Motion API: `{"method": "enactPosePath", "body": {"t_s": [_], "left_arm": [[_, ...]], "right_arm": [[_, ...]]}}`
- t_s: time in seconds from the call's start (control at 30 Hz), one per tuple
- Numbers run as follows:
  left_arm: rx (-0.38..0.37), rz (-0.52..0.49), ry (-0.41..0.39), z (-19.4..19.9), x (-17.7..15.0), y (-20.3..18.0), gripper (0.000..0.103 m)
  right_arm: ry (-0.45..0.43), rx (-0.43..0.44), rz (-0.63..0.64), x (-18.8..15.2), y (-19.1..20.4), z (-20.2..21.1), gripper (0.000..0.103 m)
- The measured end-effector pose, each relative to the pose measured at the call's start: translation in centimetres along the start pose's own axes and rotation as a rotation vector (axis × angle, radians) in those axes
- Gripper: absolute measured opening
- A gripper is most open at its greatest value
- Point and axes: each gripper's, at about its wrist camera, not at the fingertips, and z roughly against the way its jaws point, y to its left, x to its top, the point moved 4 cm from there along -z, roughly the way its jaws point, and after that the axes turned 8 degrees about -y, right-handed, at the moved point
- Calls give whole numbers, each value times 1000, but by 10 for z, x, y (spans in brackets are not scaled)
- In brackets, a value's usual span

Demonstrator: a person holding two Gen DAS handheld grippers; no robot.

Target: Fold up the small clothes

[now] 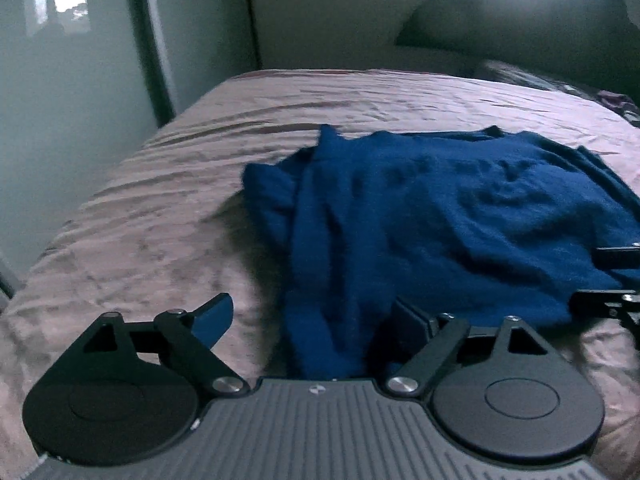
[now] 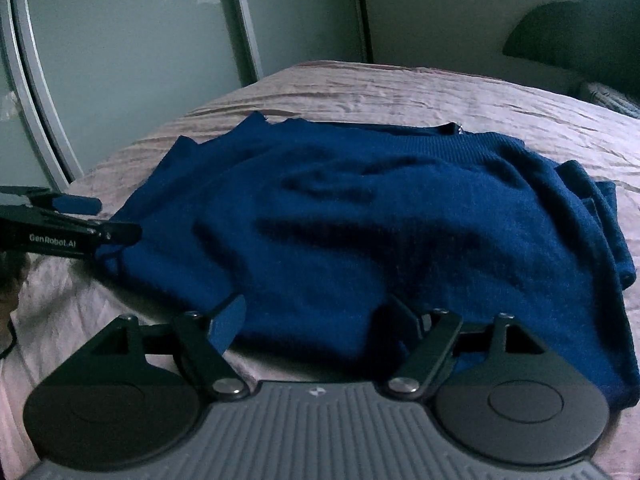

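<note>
A dark blue knit sweater (image 1: 460,208) lies partly folded on the pink bedspread (image 1: 168,208), collar at the far side. My left gripper (image 1: 310,320) stands open at the sweater's near left corner, with a strip of the cloth running between its fingers and neither pad pressing on it. In the right wrist view the sweater (image 2: 360,220) fills the middle, and my right gripper (image 2: 314,320) is open over its near edge, the knit lying loose between the fingers. Each gripper shows in the other's view: the right gripper (image 1: 608,276) at the right edge, the left gripper (image 2: 100,218) at the left edge.
The bedspread (image 2: 360,88) is wrinkled and stretches beyond the sweater. Mirrored wardrobe doors (image 2: 120,60) stand past the bed's far left edge. Dark pillows (image 1: 520,28) and some patterned fabric (image 1: 616,100) lie at the far right.
</note>
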Motion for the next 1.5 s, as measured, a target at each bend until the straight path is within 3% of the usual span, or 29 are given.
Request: {"method": "enactPosePath", "body": {"t_s": [0.17, 0.33, 0.77, 1.13, 1.27, 1.5], "left_arm": [[74, -5, -3, 1, 1, 8, 89], [106, -16, -7, 2, 4, 14, 91], [155, -43, -20, -3, 13, 23, 95], [164, -48, -5, -15, 15, 29, 97], [166, -41, -2, -19, 17, 32, 97], [118, 24, -1, -31, 30, 51, 97]], "right_arm": [[-10, -14, 7, -1, 2, 1, 82], [-103, -67, 39, 16, 7, 17, 82], [-178, -163, 351, 44, 50, 19, 82], [-143, -103, 413, 36, 79, 4, 83], [-125, -100, 416, 32, 84, -2, 89], [-116, -74, 432, 32, 95, -1, 91]]}}
